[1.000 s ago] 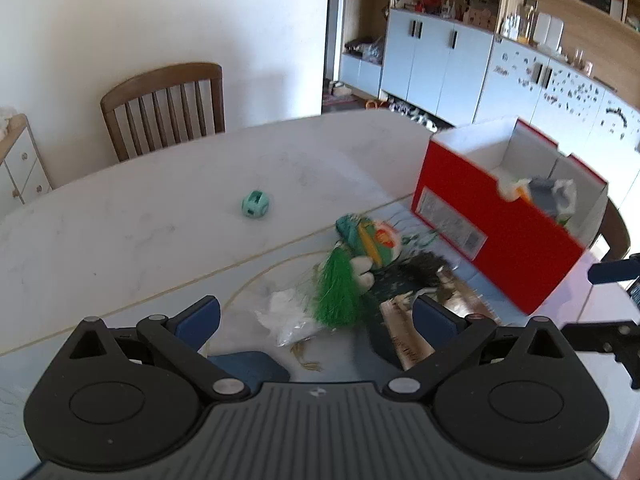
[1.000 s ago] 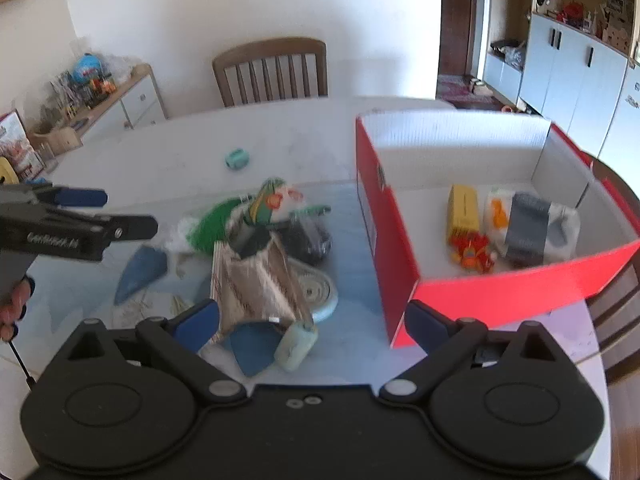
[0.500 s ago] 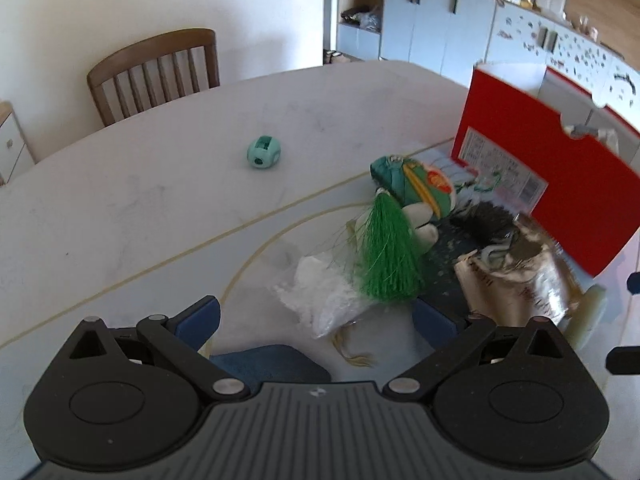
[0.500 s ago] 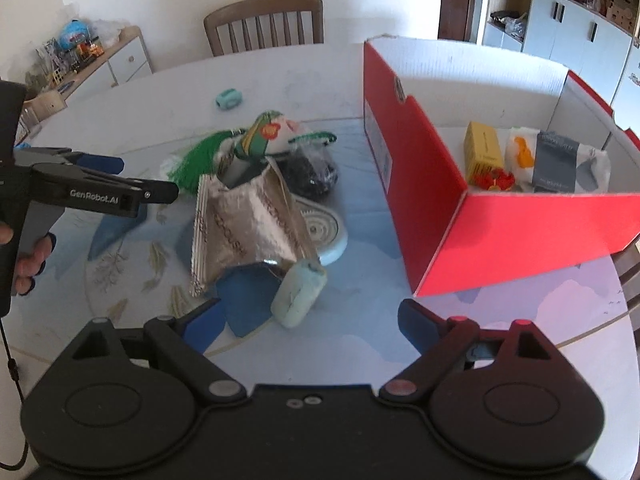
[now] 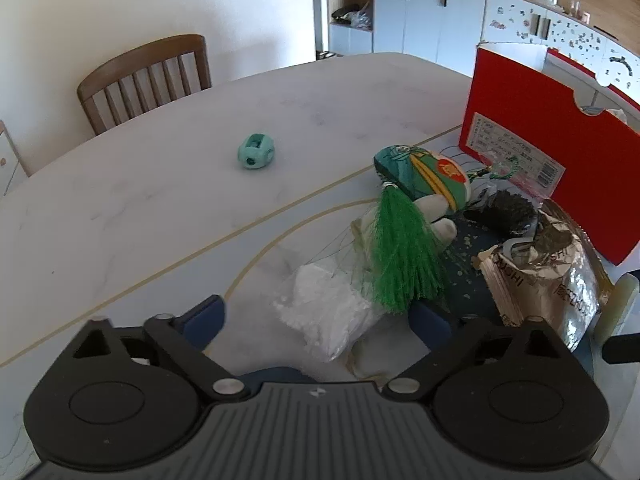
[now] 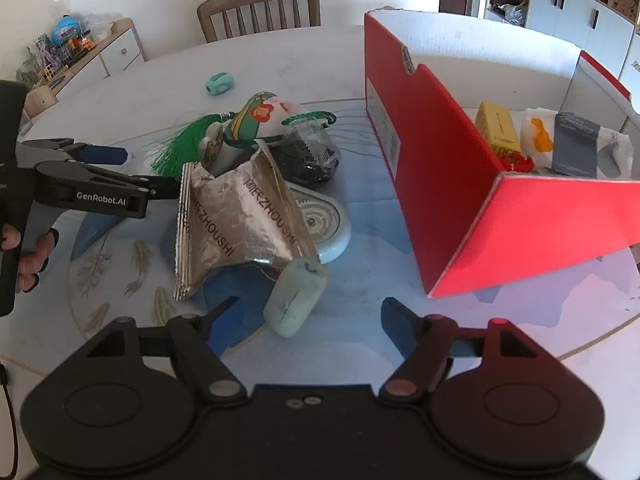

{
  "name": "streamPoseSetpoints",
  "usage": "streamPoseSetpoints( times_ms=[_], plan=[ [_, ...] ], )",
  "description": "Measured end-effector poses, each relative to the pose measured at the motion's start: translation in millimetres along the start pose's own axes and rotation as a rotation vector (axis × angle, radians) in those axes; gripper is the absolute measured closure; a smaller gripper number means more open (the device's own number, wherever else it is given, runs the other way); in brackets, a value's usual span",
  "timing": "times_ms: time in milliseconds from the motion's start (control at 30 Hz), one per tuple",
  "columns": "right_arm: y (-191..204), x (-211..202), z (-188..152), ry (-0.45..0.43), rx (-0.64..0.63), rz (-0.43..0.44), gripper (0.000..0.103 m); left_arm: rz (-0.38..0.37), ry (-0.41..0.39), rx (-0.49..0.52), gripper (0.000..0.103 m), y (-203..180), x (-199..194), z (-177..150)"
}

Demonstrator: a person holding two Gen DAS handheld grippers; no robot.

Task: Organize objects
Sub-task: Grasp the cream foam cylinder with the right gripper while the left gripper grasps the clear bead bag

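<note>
Currently both grippers are spread wide and empty. Right gripper (image 6: 306,316) has the pale green roll (image 6: 295,299) just ahead between its fingers, long axis pointing away, beside the table's near edge.

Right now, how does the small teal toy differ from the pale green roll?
The small teal toy sits alone on bare marble, far back; the pale green roll leans against the foil bag, near the right claw. The toy is darker and rounder; the roll is elongated. Neither is gripped.
</note>
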State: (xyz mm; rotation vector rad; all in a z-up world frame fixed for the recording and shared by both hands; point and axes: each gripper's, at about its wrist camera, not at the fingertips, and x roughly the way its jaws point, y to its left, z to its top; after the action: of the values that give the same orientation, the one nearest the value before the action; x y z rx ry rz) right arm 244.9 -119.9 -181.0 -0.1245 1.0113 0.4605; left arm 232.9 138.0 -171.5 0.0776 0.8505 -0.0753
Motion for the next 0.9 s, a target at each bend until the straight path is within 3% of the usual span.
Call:
streamPoseSetpoints(
  times_ms=[333, 467, 567, 900],
  plan=[
    [4.2, 4.4, 2.5, 0.005, 0.006, 0.016, 0.051, -0.022, -0.031, 0.02, 0.051, -5.6, -2.6, -0.9],
    [5.3, 3.8, 1.4, 0.006, 0.015, 0.02, 0.065, -0.02, -0.027, 0.01, 0.06, -3.6, -5.7, -2.7],
    [5.1, 3.1, 0.7, 0.007, 0.018, 0.028, 0.074, -0.012, -0.018, -0.006, 0.062, -2.4, -8.9, -4.1],
    [3.7, -12.0, -10.3, -0.003, 0.027, 0.055, 0.077, -0.017, 0.001, -0.082, 0.063, 0.4, -40.5, -16.2]
  ],
)
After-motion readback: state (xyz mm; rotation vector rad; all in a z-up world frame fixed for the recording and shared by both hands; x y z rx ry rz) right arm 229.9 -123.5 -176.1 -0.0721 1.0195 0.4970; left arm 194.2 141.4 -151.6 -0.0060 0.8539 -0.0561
